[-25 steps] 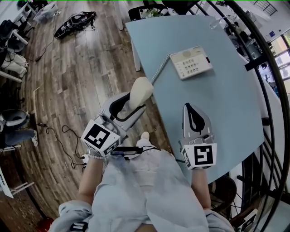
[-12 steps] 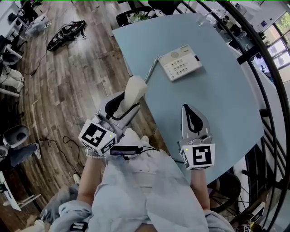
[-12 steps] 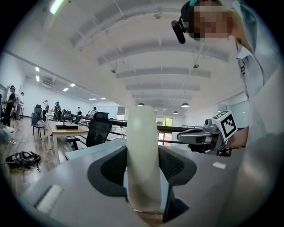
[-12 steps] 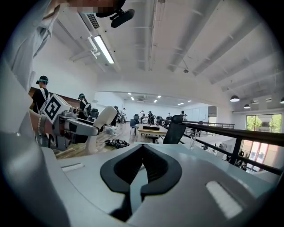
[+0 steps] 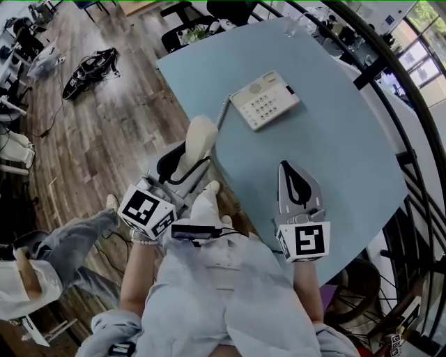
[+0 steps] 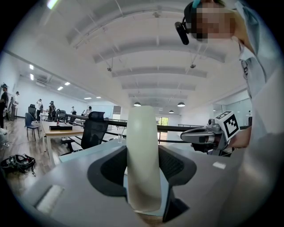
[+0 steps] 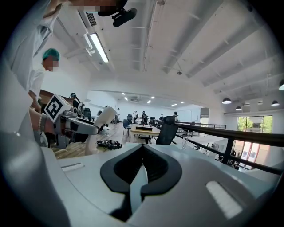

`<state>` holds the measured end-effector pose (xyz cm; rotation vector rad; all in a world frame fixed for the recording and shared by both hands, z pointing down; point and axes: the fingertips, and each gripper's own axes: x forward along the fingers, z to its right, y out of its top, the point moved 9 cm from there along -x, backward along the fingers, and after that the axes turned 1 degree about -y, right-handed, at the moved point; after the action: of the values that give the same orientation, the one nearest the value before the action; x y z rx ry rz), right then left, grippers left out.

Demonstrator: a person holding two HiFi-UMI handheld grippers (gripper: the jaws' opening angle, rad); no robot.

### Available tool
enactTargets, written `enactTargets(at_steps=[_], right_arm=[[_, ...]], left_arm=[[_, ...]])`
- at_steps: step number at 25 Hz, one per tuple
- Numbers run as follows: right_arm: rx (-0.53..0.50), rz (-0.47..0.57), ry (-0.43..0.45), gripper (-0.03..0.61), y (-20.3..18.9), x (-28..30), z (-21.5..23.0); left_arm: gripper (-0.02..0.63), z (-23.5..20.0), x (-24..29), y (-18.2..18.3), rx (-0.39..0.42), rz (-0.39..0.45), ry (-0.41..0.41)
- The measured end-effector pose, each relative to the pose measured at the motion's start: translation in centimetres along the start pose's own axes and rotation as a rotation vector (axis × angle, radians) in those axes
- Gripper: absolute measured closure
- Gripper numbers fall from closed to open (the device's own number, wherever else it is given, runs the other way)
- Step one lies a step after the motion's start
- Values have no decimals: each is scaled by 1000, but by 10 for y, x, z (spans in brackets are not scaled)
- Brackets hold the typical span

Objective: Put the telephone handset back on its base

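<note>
Gripping handset in left hand-held gripper, right hand-held gripper closed empty, base on table

A pale blue bench with rounded corners stands on a brown wooden floor. A clear glass sits near the bench's far edge, and black office chairs stand beyond that end. A black tangle of straps and cables lies on the floor, well apart from the bench. A dark railing curves along the right side. A second person's trouser leg shows at lower left.
</note>
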<state>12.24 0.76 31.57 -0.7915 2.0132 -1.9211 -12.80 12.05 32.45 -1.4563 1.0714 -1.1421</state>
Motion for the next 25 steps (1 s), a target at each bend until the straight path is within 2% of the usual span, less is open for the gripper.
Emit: enactTargets(at_steps=[13,25], right_arm=[[22,-54,-85,574,2,44,14],[52,-101,-193,574,-3,79,33]], left_arm=[[396,-51,58,5,-9,-52,-93],[396,-85,119,7,-9,-105,-217]])
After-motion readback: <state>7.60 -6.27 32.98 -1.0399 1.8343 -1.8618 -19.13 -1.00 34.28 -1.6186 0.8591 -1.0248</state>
